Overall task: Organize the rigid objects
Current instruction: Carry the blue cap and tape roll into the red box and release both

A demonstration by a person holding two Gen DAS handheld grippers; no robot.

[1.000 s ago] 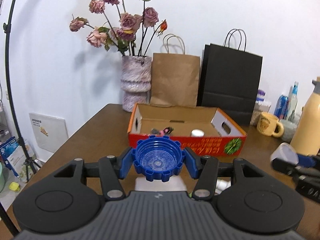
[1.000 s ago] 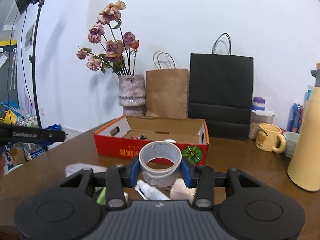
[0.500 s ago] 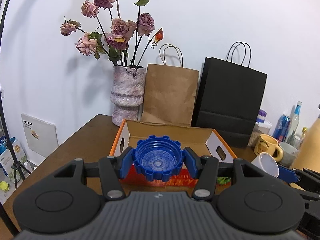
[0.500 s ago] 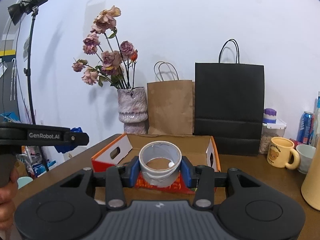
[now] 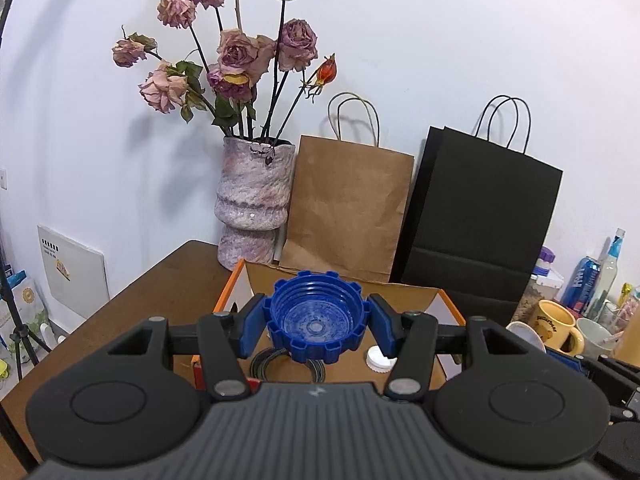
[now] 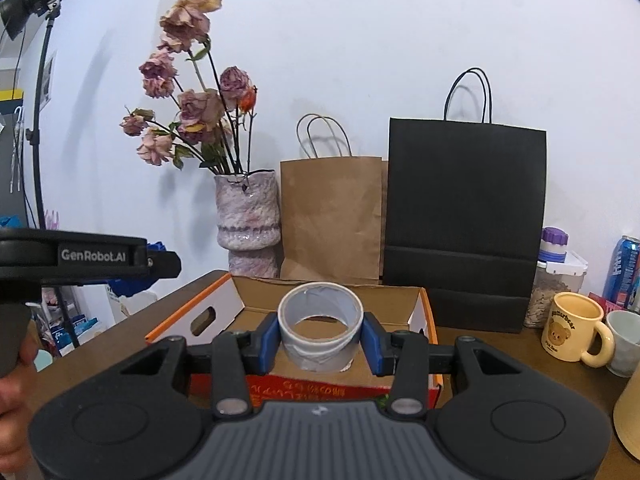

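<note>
- The left gripper has its blue pads clamped on a blue threaded cap, open side up, held over the open cardboard box.
- The right gripper pinches a grey tape roll above the same box.
- In the box lie a small white cap and dark rings.
- Beyond stand a vase of dried roses, a brown paper bag and a black paper bag.

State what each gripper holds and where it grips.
The left gripper clamps a blue ribbed cap by its outer rim, open side up. The right gripper clamps a roll of grey tape across its outer wall.
</note>
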